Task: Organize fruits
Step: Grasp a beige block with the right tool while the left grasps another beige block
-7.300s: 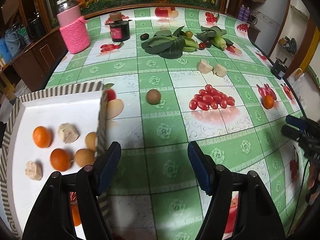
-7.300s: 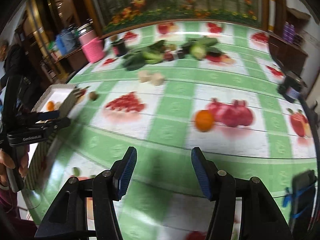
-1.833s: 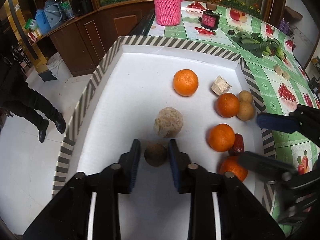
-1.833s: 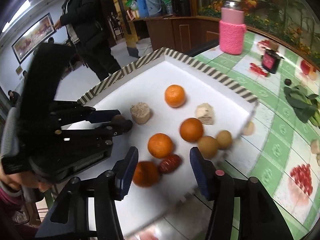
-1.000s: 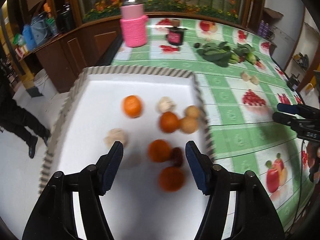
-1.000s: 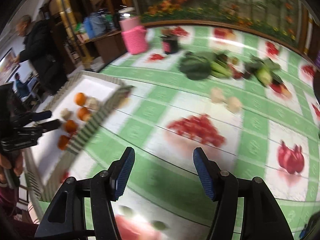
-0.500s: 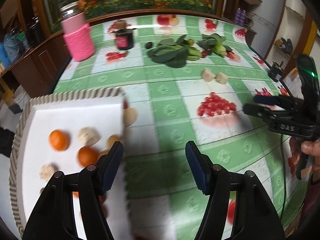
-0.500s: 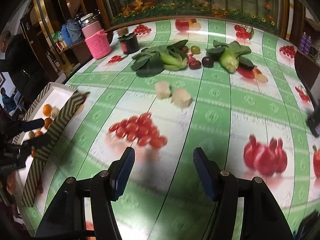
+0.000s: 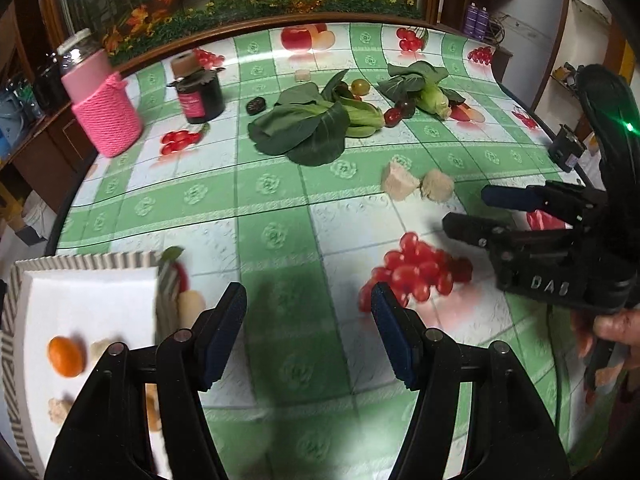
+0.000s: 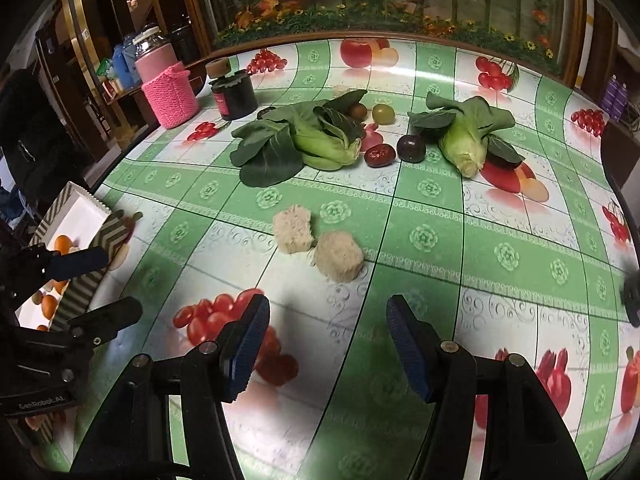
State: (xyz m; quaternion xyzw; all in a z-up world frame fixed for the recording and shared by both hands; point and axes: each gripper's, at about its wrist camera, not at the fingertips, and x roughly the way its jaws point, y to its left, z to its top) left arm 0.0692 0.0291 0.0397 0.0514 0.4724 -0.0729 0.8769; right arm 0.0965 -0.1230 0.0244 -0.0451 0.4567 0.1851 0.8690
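1. both tools are seen released and empty: the left gripper (image 9: 308, 332) and the right gripper (image 10: 324, 344) have their pads spread wide with nothing held between them.
2. what's changed: about two seconds back the left one was clamped on a small brown fruit down inside the white tray (image 9: 80, 300), and the right one was parked over the tray too. now both have been swung out over the fruit-print tablecloth (image 9: 280, 200), so that drop-off can be counted as done.
3. in the left wrist view the tray is found at 8 o'clock, with an orange (image 9: 66, 357) and some pale chunks lying in it.
4. what's left on the table, in the right wrist view: two beige cubes (image 10: 316, 242) touching each other at 12 o'clock just ahead of the pads, then further up a red date (image 10: 379, 156) beside a dark plum (image 10: 411, 148), and a green round fruit (image 10: 383, 114) by the leafy greens (image 10: 296, 140).
5. so the job is judged partway done; the cubes are probably next up, being nearest the right tool.
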